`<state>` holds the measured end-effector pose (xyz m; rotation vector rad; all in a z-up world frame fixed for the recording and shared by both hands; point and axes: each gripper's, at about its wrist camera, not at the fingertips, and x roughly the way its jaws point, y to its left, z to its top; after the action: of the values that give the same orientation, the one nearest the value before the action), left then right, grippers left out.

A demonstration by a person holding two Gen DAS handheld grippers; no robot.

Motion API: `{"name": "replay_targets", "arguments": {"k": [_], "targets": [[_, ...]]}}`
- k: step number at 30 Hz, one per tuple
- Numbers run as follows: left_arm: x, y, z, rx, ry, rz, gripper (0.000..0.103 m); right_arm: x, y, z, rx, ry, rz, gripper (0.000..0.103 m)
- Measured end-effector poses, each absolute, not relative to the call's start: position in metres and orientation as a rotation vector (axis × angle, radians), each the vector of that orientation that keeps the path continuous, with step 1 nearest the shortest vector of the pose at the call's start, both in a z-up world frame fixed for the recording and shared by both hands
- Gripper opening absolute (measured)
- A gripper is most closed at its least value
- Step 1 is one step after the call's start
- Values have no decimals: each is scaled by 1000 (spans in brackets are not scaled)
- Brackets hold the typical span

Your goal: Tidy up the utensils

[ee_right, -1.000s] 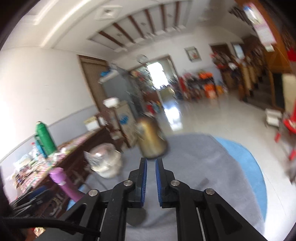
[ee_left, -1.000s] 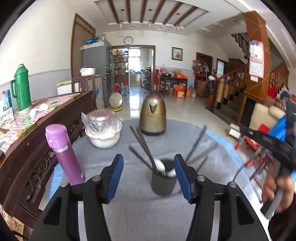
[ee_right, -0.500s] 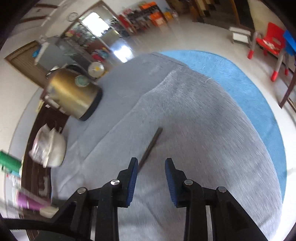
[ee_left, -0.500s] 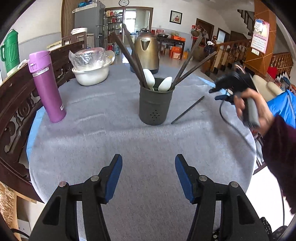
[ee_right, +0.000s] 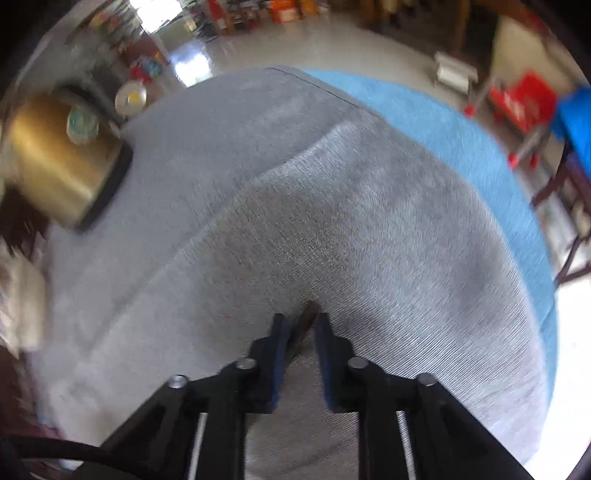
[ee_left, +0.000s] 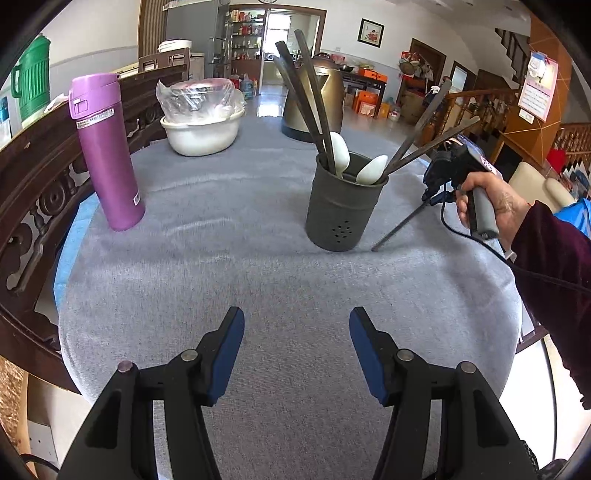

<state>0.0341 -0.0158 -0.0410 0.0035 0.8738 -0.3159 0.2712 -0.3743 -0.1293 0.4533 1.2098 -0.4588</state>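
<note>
Daylight is pouring through a far doorway (ee_left: 291,48) and glaring off the polished tile floor (ee_left: 269,105) of a large open room. White walls (ee_left: 96,33) are carrying a grey lower band, with a framed picture (ee_left: 370,32) hanging to the right of the doorway. A wooden staircase (ee_left: 476,99) with turned balusters is rising along the right side, beside a wood-clad pillar (ee_left: 532,122) bearing a wall calendar (ee_left: 537,90). A carved dark wooden bench back (ee_left: 40,177) is running along the left edge of the round, grey-covered table (ee_left: 229,280). Red plastic chairs (ee_right: 524,99) are standing, blurred, on the floor beyond the table's far edge.
</note>
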Motion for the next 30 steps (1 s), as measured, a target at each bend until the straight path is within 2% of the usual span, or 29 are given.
{"name": "replay_targets", "arguments": {"k": [2,5,7,12,17,23,24,30], "targets": [[33,-16,-40,4,872,-316,60,270,-366,-129,379,1202,-451,15],[30,-16,-38,3,868,-316,60,254,-372,-128,457,1140,-419,13],[28,-16,-37,3,871,-320,60,243,-376,-123,508,1096,-395,0],[21,-22,-36,6,876,-329,60,201,-386,-105,612,964,-331,0],[15,-28,-36,10,869,-332,60,204,-415,-115,882,1026,-338,5],[21,-26,-43,-3,896,-320,60,238,-408,-131,861,1148,-345,7],[23,-25,-43,-2,897,-317,60,245,-404,-136,848,1178,-354,11],[37,-18,-48,-21,910,-308,60,278,-383,-130,653,1198,-424,13]]}}
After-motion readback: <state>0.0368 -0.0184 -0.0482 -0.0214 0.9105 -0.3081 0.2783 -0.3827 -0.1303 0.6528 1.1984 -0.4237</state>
